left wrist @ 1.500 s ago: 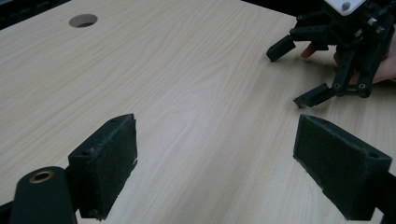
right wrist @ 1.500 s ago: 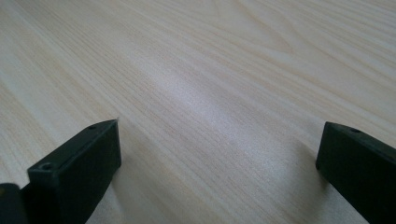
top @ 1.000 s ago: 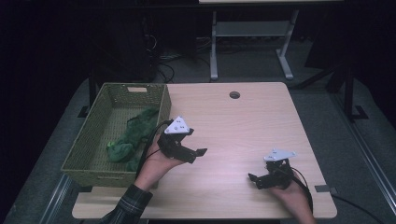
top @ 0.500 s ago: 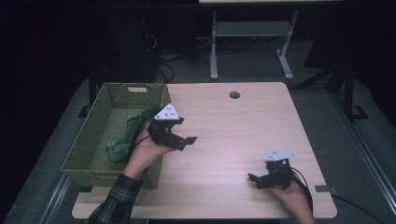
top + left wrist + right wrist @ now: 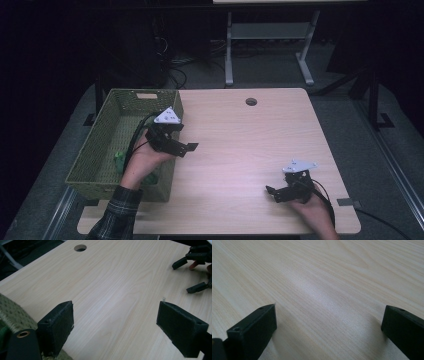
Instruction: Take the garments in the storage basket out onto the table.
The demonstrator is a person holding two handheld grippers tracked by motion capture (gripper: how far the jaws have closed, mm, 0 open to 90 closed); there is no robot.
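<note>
1. The left tool is held above the right rim of the green woven basket, at the left side of the desk; its jaws point out over the wood toward the middle of the desk.
2. In the left gripper view, the left tool's jaws stand wide apart with nothing between them, and bare wood grain shows through the gap.
3. The same view catches a strip of the basket's woven edge at the lower left, and the round cable hole near the desk's far edge.
4. A green soft item lies inside the basket, near its front end and just beside the person's left hand (what kind of item it is cannot be told, since the forearm hides much of it).
5. The plaid sleeve of the left arm crosses the basket's front corner.
6. The right tool sits low at the desk's front right, well apart from the basket, with its jaws pointing left.
7. In the right gripper view, the right tool's jaws are also spread wide and hold nothing, close over the bare desk surface.
8. The right tool also shows far off at the upper right of the left gripper view, its jaws parted.
</note>
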